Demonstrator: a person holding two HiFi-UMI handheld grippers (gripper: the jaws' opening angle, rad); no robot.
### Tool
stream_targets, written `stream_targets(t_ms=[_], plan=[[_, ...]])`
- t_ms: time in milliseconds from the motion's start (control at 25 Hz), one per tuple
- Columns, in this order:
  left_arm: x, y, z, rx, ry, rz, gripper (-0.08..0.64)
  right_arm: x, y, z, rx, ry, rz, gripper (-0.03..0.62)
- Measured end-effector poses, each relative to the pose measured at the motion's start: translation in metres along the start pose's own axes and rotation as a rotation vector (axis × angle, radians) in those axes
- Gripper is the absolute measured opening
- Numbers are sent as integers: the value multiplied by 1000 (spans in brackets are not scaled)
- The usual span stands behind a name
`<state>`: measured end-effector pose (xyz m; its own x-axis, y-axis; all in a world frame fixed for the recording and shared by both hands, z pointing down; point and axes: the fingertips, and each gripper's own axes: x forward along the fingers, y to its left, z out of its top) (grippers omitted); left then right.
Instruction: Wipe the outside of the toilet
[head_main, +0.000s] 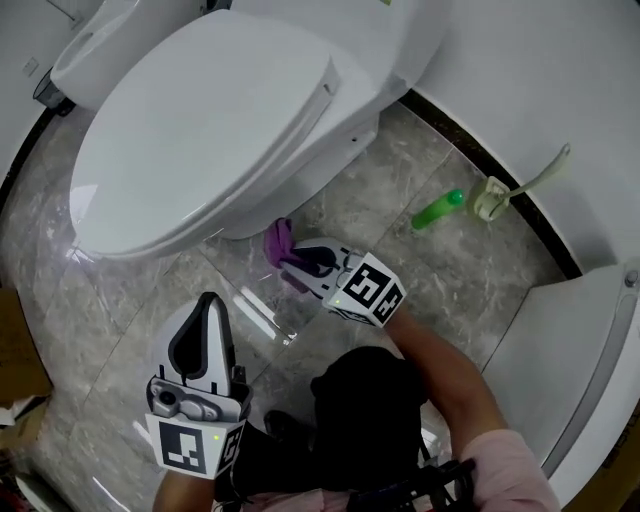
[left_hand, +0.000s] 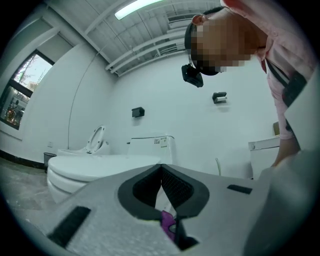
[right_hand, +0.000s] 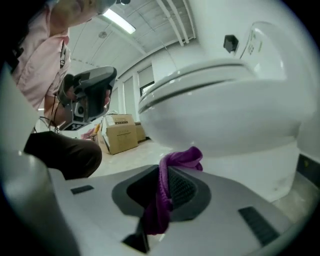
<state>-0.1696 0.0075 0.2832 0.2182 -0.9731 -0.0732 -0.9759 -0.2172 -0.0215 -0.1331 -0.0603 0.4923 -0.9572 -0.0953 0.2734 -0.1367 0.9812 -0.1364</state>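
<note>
While purple cloth is being pinched between right gripper jaws, it is being held just beside toilet base, 5 o'clock of bowl. Left gripper, 7 o'clock of cloth, is being held closed, empty.

A green bottle lies on its side on the grey marbled floor, just beside a toilet brush in its holder. Cardboard boxes stand further off. A second toilet sits by the wall, its seat raised.

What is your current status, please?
Right gripper shut on purple cloth, by base of white ceramic toilet. Left gripper shut, empty. Nothing blocking.
</note>
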Motion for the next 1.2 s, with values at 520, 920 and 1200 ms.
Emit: stream_targets(t_ms=[520,920,1200], plan=[[113,-51,94,75,-154,-73,8,-176,-74,190,-131,-271,-544,58],[123,-44,90,61,-134,-2,8,-190,-46,207,-143,-308,-694,58],[119,-56,90,56,-137,-26,8,-188,-42,201,-152,-295,-704,54]])
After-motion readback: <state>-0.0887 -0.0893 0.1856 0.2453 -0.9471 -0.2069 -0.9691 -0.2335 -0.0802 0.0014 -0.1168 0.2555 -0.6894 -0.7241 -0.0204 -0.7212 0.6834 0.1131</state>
